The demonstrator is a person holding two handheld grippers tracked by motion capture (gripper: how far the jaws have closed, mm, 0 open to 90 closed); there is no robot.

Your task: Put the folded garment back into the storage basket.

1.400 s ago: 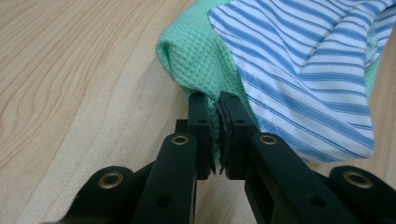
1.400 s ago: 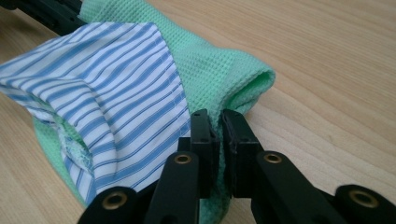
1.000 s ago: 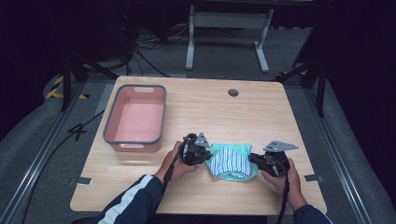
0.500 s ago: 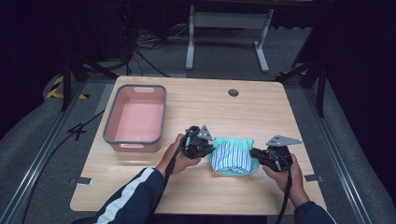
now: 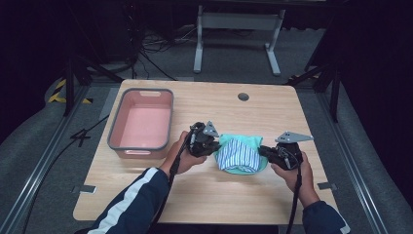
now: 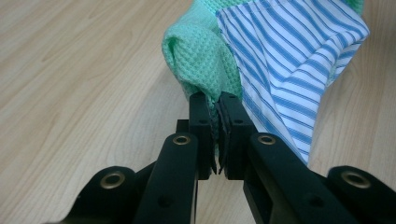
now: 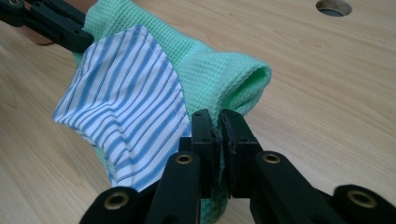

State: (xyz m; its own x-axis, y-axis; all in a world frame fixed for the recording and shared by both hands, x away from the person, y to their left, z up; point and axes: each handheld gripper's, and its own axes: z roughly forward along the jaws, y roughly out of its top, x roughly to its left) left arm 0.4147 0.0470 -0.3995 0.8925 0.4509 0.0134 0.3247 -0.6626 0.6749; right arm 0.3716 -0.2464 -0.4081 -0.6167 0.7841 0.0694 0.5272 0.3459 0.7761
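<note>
The cloth (image 5: 239,154) hangs between the two tongs, near the front of the surface (image 5: 209,204). It is a green waffle cloth with a blue striped piece lying over it. It sags in the middle like a little hammock. I cannot tell if its low part touches the wood.

The left tongs (image 5: 215,145) are pinched tight on the cloth's left end. In the left gripper view the jaws sit almost together, with green cloth squeezed between them (image 6: 215,116). The right tongs (image 5: 263,150) are pinched tight on the right end the same way (image 7: 218,135).

So the cloth's long way runs from left to right, from one hand to the other. Each hand has one end.

The pink bin (image 5: 142,125) sits off to the left, well apart from the cloth. Nothing is in it. The left hand is much nearer to it than the right hand.

I think the cloth is meant for the bin. Then both hands must go left together, keeping the same gap. If one hand runs ahead, the cloth may bunch up or pull out of a grip.
</note>
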